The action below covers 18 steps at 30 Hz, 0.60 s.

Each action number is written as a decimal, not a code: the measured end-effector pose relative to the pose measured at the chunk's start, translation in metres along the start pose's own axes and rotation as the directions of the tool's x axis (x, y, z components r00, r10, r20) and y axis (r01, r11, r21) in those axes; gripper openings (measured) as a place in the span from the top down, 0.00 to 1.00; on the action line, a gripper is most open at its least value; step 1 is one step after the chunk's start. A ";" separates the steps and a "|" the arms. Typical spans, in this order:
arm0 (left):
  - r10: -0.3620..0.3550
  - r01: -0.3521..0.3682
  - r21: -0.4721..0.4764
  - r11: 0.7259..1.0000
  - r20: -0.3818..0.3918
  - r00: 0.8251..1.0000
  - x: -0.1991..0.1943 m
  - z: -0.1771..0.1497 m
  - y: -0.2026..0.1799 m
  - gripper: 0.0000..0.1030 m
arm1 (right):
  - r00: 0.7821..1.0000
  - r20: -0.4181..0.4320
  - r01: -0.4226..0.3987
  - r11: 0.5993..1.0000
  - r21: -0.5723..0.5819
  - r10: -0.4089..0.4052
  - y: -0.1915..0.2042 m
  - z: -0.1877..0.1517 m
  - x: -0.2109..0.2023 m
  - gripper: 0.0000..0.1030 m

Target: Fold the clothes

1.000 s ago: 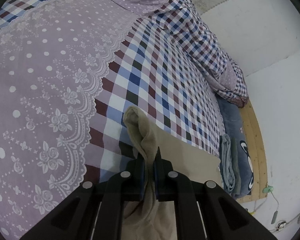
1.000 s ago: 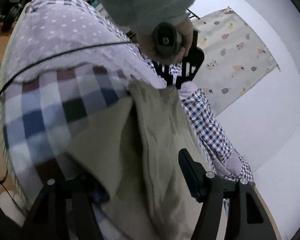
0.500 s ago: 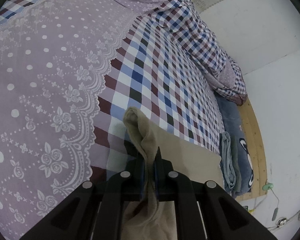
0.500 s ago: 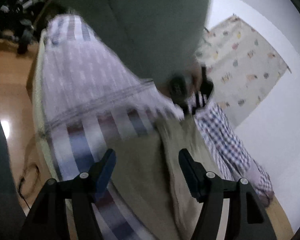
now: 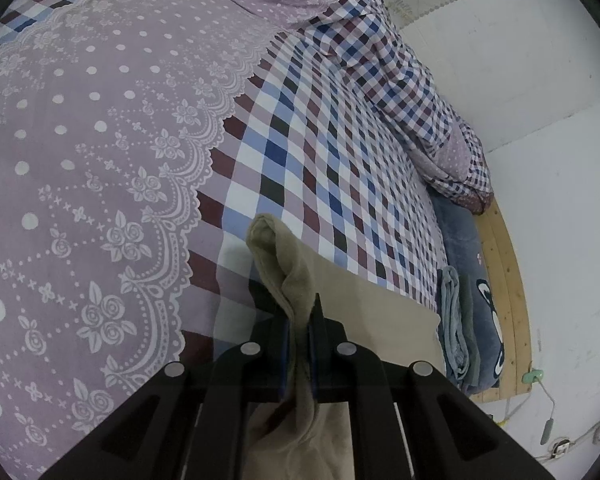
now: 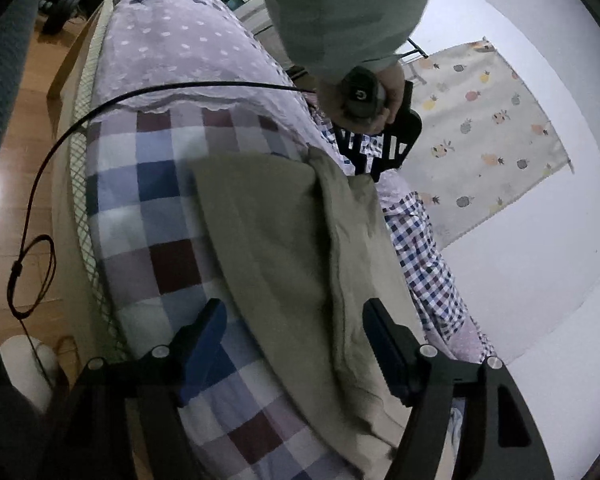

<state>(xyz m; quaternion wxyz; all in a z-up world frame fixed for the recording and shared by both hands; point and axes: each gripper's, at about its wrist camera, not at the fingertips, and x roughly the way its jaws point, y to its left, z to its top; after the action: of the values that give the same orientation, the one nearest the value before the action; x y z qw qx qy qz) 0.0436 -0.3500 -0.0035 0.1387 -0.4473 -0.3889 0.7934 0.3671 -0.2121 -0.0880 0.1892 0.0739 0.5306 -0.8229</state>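
The left gripper [image 5: 298, 332] is clamped tight on a bunched edge of the khaki garment [image 5: 276, 264], and that grip looks the same as it did a second ago: the pinched fold stands up between the pads in the same place against the checked bedsheet [image 5: 300, 152].

The change is on the other side. The right gripper [image 6: 296, 332] has swung through a blurred sweep and has come down a little toward the cloth, and its jaws have just been opening. A second ago its left finger was down against the garment's near edge; now both fingers [image 6: 384, 332] stand wide apart and clear. The garment's raised lengthwise ridge [image 6: 340, 240] lies in the gap between them, but the pads do not press on it, so this gripper holds nothing.

The garment lies along the bed [image 6: 172, 208], near its edge, partly doubled over itself, stretching from the right gripper to the far corner that the left gripper pinches, seen from behind with the person's hand [image 6: 388, 92] around its handle.

I judge that the right side has let go of one hold and is lining up a fresh one on the near end. With the far end pinned, the next fold looks ready to begin once the right jaws close on cloth.
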 end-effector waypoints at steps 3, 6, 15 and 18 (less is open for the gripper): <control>-0.006 0.006 0.000 1.000 -0.002 1.000 0.001 -0.002 0.002 0.93 | 1.000 0.017 0.009 1.000 -0.013 -0.009 0.004 0.007 0.005 0.25; -0.009 0.009 -0.004 1.000 0.001 1.000 -0.004 -0.004 0.005 0.88 | 0.999 0.027 0.029 1.000 -0.005 -0.028 0.001 0.012 0.009 0.18; -0.008 0.006 0.016 1.000 0.107 0.994 -0.095 -0.049 0.041 0.38 | 1.000 0.028 0.001 0.998 0.065 -0.003 -0.011 0.015 0.005 0.18; -0.011 0.006 0.093 0.996 0.060 0.998 -0.106 -0.100 0.040 0.38 | 0.999 0.031 -0.016 0.994 0.109 0.013 -0.021 0.016 0.003 0.17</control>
<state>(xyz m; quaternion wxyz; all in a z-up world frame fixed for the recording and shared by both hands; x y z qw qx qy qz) 0.1900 -0.3874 0.0015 0.1509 -0.4146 -0.3574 0.8232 0.3575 -0.2198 -0.0646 0.1990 0.0755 0.4815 -0.8502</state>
